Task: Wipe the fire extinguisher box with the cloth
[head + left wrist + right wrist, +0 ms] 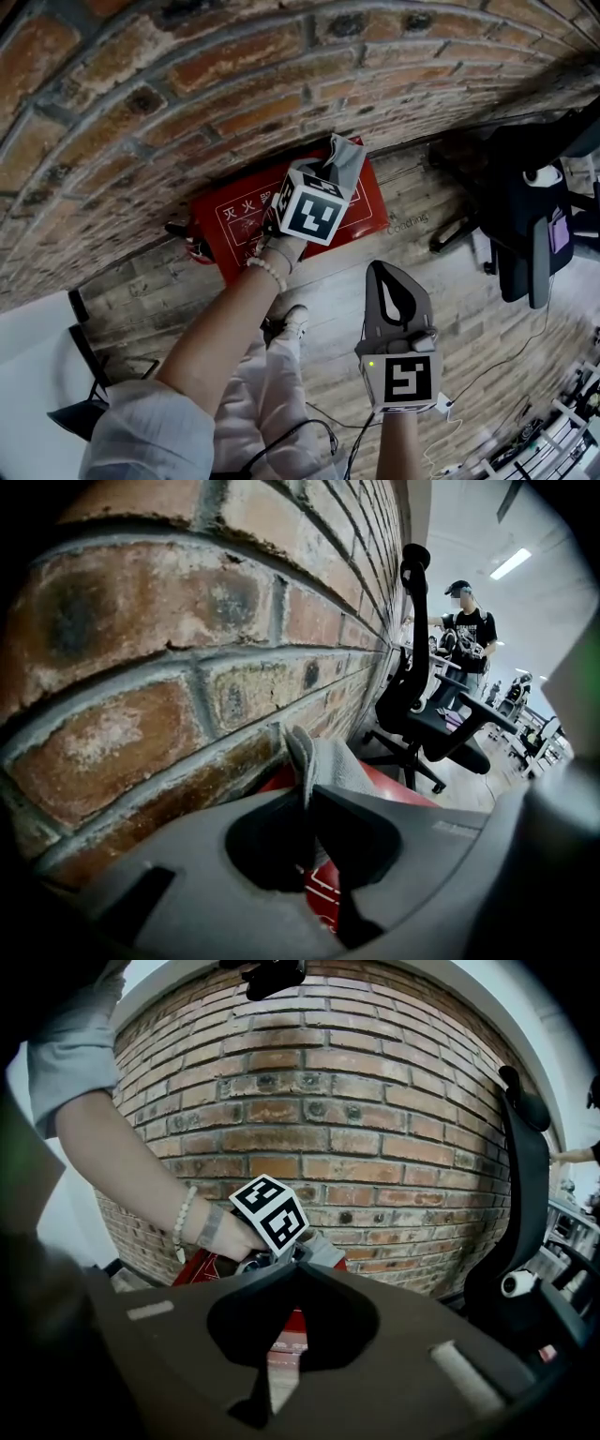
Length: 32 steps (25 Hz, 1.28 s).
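The red fire extinguisher box stands on the floor against the brick wall. My left gripper is over the box's right part, shut on a grey cloth that sticks up beyond its marker cube. In the left gripper view the cloth is pinched between the jaws of the left gripper, close to the bricks, with the red box just below. My right gripper hangs nearer to me, off the box, shut and holding nothing. From the right gripper I see the box and cloth ahead.
A black office chair stands right of the box, near the wall. The brick wall runs right behind the box. A person stands farther down the room. Cables lie on the wooden floor by my feet.
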Available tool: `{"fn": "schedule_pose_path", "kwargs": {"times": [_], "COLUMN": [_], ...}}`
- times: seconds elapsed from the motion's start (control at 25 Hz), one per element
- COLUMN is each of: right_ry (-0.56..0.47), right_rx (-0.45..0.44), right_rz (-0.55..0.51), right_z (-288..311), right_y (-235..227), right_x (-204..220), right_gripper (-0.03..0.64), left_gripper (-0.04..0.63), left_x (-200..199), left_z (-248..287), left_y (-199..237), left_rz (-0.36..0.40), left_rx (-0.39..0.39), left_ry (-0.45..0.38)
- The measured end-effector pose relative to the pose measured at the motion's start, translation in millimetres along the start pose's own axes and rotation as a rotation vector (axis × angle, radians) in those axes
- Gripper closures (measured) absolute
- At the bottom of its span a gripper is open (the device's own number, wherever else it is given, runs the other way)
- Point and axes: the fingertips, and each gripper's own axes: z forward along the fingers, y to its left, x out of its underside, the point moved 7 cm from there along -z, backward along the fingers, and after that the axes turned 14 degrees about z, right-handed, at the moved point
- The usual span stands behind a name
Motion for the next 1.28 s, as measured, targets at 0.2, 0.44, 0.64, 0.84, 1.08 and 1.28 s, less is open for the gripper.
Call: {"fn": "schedule_pose_path", "kwargs": {"times": [0.2,0.44,0.64,0.84,1.08,1.28], "right_ry": [0.0,0.009,0.009,-0.005,0.007,0.009], "right_rx": [-0.013,-0.022,-0.031,-0.045,-0.068,-0.076], "right_rz": [-0.016,-0.026,-0.036,-0.043,-0.06,-0.067], "right_z": [2.5,5.2,7.8,11.2,14.6,17.6], "right_y": [6.0,13.1,19.7,29.1,39.8,48.1], "right_x": [-2.1,-4.4,-5.1,-8.9,-7.2,-9.8], "right_gripper": [0.607,0.607,0.607,0.607,0.607,0.607], "left_gripper": [0.583,0.583,0.583,0.583,0.583,0.583], "left_x": [7.2,15.1,23.9,33.5,43.7,52.3], "left_z": [-7.2,-15.8,-23.8,-32.3,-41.4,-49.8], "left_y": [6.8,13.5,18.7,24.2,31.8,37.8], "left_rz": [-0.013,-0.028,-0.042,-0.065,-0.075,-0.087], "left_rx": [-0.014,-0.027,-0.039,-0.051,-0.063,-0.073], "left_ry": [0.002,0.004,0.008,0.01,0.012,0.013]}}
